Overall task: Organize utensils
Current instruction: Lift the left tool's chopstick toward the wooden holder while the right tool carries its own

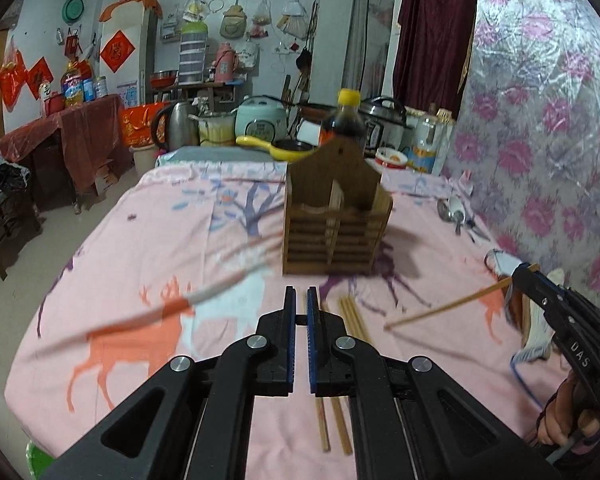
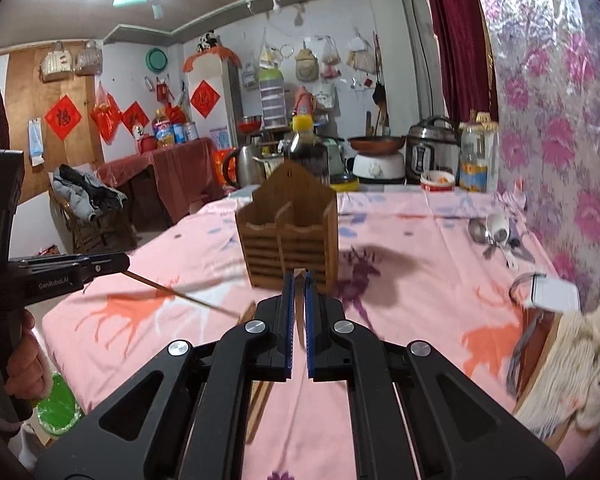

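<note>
A brown wooden utensil holder (image 1: 336,216) stands upright on the pink cloth; it also shows in the right wrist view (image 2: 290,236). My left gripper (image 1: 300,298) is shut on a thin chopstick, seen from the right wrist view (image 2: 180,294) sticking out of it. My right gripper (image 2: 299,284) is shut on another chopstick (image 1: 448,307), seen from the left wrist view slanting down to the left. More chopsticks (image 1: 354,320) lie on the cloth under my left gripper. Both grippers are short of the holder.
Spoons and metal cutlery (image 2: 496,234) lie by the flowered wall at right. A dark sauce bottle (image 1: 346,118), cookers and a kettle stand behind the holder. A cloth and wooden board (image 2: 560,360) sit at the right edge. A green bin (image 2: 56,404) is below the table's left edge.
</note>
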`<control>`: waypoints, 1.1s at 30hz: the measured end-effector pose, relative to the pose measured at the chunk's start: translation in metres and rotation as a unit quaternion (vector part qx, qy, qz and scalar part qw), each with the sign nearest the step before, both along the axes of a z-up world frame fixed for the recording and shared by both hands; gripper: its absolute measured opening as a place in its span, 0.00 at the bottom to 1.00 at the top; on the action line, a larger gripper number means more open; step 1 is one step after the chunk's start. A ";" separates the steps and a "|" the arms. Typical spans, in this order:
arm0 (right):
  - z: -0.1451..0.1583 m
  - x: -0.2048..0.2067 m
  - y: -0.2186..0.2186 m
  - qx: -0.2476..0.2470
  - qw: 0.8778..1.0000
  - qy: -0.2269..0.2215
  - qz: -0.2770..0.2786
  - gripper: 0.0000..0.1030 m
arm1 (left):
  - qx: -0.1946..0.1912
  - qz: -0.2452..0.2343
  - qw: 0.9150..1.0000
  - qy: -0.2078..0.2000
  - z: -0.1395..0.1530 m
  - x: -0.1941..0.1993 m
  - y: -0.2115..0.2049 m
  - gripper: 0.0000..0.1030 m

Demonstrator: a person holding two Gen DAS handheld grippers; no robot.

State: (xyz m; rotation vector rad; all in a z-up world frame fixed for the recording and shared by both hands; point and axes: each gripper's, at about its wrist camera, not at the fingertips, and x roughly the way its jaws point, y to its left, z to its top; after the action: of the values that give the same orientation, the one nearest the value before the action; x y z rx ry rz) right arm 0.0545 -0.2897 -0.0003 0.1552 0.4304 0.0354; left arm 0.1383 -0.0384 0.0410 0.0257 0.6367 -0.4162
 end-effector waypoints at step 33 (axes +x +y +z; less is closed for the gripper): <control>0.063 0.150 -0.011 -0.006 1.000 -0.025 0.010 0.06 | -0.047 0.012 0.998 -0.038 0.089 0.160 -0.048 0.05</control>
State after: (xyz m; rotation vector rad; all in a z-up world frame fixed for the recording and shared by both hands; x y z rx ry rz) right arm 0.2040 -0.3011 0.0631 0.1383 0.3815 0.0568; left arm 0.2984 -0.0867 0.1299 -0.0551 0.5420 -0.4192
